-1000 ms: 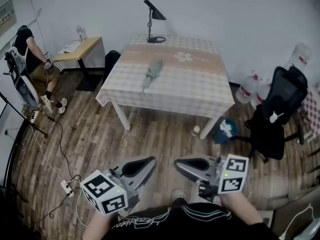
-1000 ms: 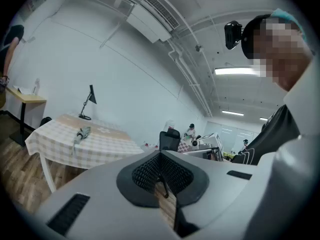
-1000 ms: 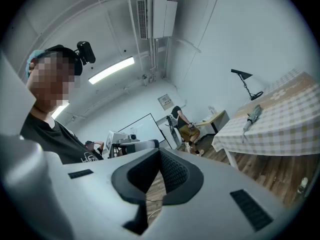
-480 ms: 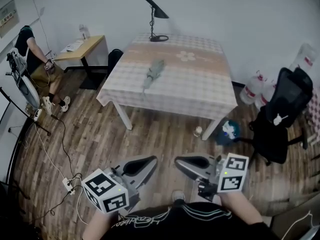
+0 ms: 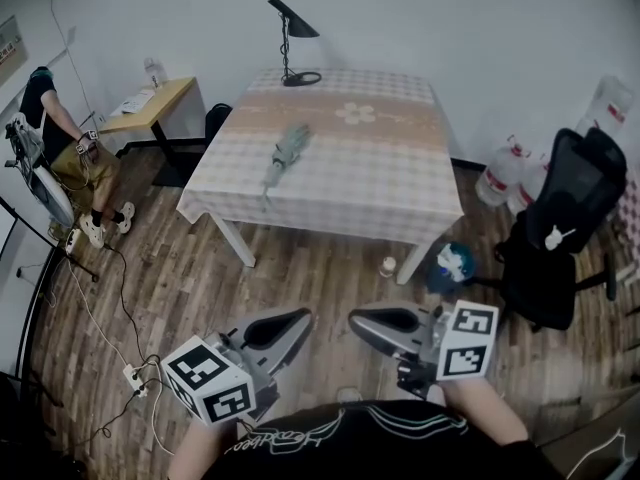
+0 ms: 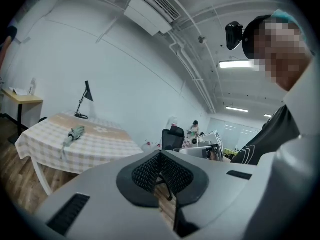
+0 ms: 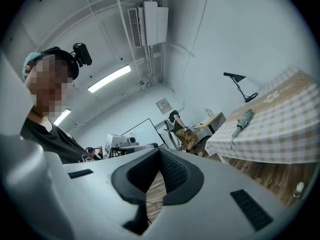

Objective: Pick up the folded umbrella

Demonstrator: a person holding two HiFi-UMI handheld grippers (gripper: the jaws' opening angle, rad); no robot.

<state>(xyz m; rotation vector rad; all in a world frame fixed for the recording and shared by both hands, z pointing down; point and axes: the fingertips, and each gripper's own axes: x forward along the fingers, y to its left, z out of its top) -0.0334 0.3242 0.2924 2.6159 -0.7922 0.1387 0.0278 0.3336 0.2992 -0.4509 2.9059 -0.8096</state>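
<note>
The folded grey-green umbrella (image 5: 283, 151) lies on the left half of a table with a checked cloth (image 5: 380, 183), far ahead of me. It also shows small in the left gripper view, umbrella (image 6: 75, 133), and in the right gripper view, umbrella (image 7: 243, 120). My left gripper (image 5: 298, 320) and right gripper (image 5: 360, 323) hang side by side over the wooden floor, well short of the table. Both point towards each other's tips. Their jaws are shut with nothing between them, as with the left gripper (image 6: 160, 153) and the right gripper (image 7: 160, 152) in their own views.
A black desk lamp (image 5: 285, 38) stands at the table's far edge. Right of the table are a black office chair (image 5: 560, 228), water bottles (image 5: 498, 178) and a blue bag (image 5: 449, 265). A person (image 5: 60, 148) sits at a wooden desk (image 5: 150, 103) on the left. A power strip and cables (image 5: 130, 373) lie on the floor.
The table and umbrella have slid a little left in the head view and look slightly nearer. Both grippers keep their places in the picture and stay shut.
</note>
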